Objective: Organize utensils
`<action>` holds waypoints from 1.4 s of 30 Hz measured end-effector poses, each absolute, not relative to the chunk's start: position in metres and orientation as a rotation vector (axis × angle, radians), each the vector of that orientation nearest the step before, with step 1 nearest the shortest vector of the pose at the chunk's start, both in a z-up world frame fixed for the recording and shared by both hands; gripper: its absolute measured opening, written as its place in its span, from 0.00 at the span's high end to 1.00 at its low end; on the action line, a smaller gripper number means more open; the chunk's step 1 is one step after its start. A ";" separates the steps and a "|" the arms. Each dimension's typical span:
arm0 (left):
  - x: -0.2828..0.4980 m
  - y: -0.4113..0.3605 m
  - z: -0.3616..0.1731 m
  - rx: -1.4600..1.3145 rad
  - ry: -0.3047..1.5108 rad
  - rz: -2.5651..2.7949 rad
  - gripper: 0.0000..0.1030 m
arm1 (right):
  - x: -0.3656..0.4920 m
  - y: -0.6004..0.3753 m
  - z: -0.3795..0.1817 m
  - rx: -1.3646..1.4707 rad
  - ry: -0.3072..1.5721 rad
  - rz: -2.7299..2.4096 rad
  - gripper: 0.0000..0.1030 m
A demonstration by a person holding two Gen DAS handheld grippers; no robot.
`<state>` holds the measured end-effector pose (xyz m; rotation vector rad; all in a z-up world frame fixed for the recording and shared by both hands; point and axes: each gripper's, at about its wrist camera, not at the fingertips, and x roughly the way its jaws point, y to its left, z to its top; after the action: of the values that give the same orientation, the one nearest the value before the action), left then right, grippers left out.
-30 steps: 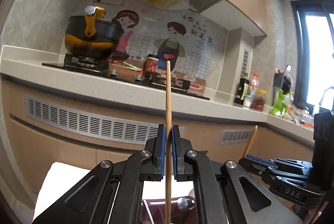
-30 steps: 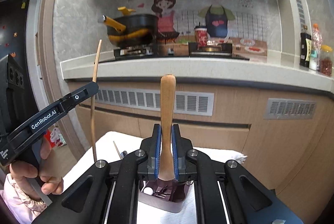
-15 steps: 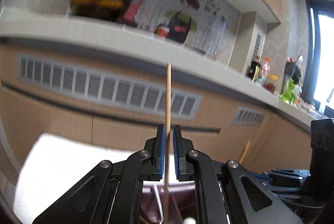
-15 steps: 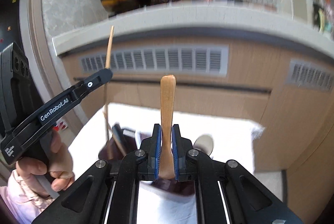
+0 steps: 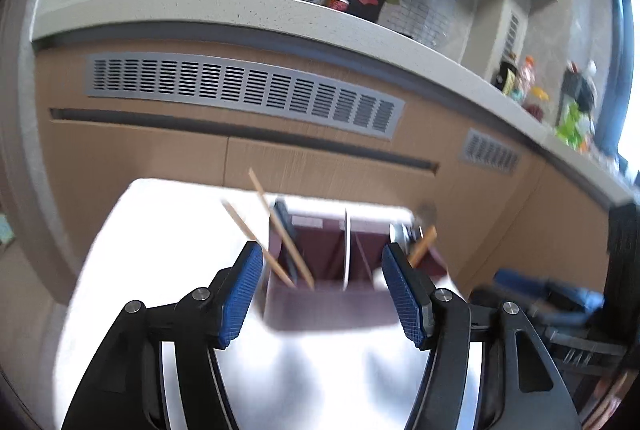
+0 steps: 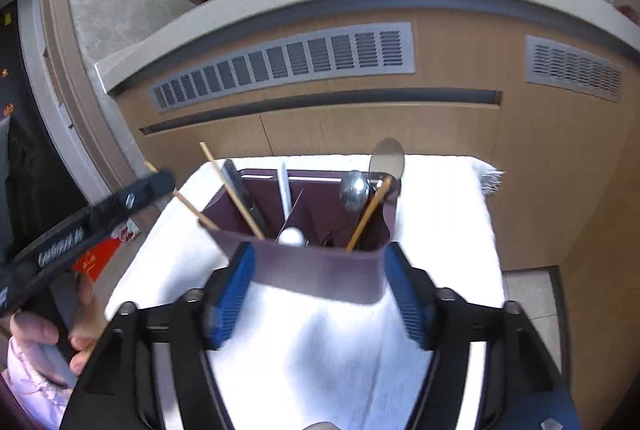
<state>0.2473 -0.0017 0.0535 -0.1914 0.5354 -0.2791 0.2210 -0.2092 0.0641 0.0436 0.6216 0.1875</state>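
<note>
Two grippers: both spread wide, nothing pinched.
Left gripper (image 5: 322, 290): jaws apart, hung above the near wall of the utensil caddy (image 5: 332, 304), over its left side.
Right gripper (image 6: 318, 288): jaws apart, straddling the caddy's near wall (image 6: 316, 272), over its right side.
Caddy: maroon, divided, set on a white towel (image 6: 440, 197) in front of the cabinet; towel judged to be there as padding.
Left compartment: two chopsticks (image 6: 232, 189) leaned outward against the rim, beside a dark-handled utensil (image 6: 244, 195).
Right compartment: wooden-handled utensil (image 6: 370, 211) leaned among metal spoons (image 6: 354, 189).
Sorting logic: sticks kept left, spoons right, judged from the grouping.
Progress: utensils seen are all in the caddy; none seen loose on the towel.
Blur: both views smeared, fine detail not readable.
</note>
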 end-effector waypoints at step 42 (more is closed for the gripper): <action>0.093 -0.022 0.025 -0.001 0.614 -0.139 0.09 | 0.081 -0.195 0.025 -0.065 0.561 -0.052 0.00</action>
<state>0.0932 -0.0219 0.0249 -0.0012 0.6144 -0.1393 0.0811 -0.1947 0.0247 -0.0654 0.5611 -0.0522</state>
